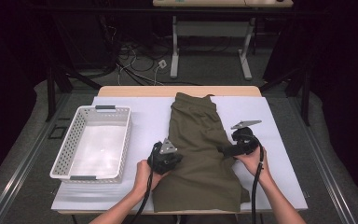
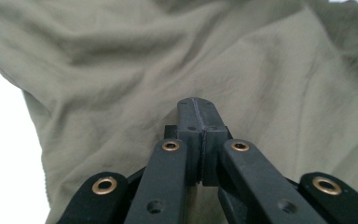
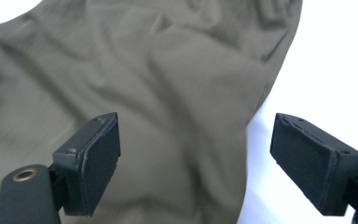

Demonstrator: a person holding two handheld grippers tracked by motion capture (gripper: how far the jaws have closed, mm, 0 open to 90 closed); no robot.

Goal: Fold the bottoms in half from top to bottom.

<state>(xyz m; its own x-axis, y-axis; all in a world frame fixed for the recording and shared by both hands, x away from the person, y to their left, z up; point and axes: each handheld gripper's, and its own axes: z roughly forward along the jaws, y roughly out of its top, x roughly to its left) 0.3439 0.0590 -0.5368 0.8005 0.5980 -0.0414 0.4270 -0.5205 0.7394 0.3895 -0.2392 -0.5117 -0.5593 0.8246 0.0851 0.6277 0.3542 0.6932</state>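
An olive-green garment (image 1: 198, 149) is laid lengthwise along the middle of the white table cover (image 1: 270, 112), its far end near the table's back edge. The left gripper (image 1: 175, 161) is set on the garment's left edge; in the left gripper view its jaws are seen pressed together (whether a fold of cloth is pinched between them cannot be told). The right gripper (image 1: 223, 150) is held over the right edge, jaws spread wide, nothing gripped. A white perforated basket (image 1: 70, 149) is placed to the left.
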